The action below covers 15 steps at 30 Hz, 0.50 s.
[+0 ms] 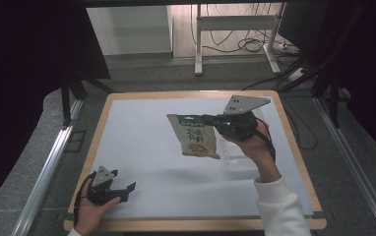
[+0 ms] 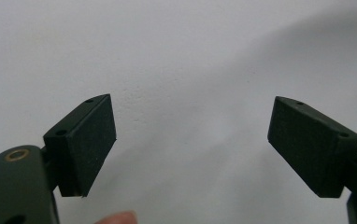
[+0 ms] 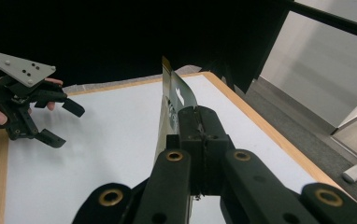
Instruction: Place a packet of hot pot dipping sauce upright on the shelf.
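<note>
In the high view, the right gripper (image 1: 209,118) pinches the top edge of a snack bag (image 1: 195,136) above the white counter (image 1: 141,142). The left gripper (image 1: 127,191) rests low near the front edge. The left gripper view shows its jaws spread wide. The right gripper view shows jaws clamped on the bag's edge.

A white-topped counter (image 1: 141,147) with a wooden rim. Beyond it at twelve o'clock, a white metal frame (image 1: 235,22) stands on the floor amid loose black cables (image 1: 247,44).
</note>
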Each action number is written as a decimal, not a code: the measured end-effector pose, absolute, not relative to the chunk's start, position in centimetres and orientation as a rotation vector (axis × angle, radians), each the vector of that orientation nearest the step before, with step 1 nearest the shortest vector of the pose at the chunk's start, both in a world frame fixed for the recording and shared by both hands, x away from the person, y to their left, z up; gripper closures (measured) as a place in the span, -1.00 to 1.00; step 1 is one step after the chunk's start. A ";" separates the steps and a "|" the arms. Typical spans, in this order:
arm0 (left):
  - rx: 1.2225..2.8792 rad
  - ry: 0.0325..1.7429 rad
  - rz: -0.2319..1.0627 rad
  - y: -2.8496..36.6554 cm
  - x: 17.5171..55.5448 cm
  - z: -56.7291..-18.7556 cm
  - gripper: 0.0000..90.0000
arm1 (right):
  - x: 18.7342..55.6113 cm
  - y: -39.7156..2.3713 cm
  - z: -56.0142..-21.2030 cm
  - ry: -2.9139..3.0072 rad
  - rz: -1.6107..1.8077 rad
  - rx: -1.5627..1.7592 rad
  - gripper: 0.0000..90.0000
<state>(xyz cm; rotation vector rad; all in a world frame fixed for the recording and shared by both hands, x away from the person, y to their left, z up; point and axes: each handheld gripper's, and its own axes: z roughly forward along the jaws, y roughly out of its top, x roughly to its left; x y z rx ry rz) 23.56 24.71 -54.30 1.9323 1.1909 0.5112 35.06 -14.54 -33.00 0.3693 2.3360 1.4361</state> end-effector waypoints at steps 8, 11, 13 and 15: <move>1.932 1.190 0.511 24.7 23.6 -54.3 -0.66 | 35.1 -15.4 -32.6 2.310 1.442 0.390 1.00; 1.933 1.190 0.510 24.7 23.6 -54.3 -0.66 | 35.2 -16.0 -32.4 2.297 1.457 0.399 1.00; 1.934 1.191 0.510 24.7 23.6 -54.3 -0.66 | 35.2 -16.4 -32.2 2.285 1.472 0.405 1.00; 1.933 1.191 0.510 24.7 23.6 -54.3 -0.66 | 35.2 -16.8 -32.0 2.276 1.479 0.407 1.00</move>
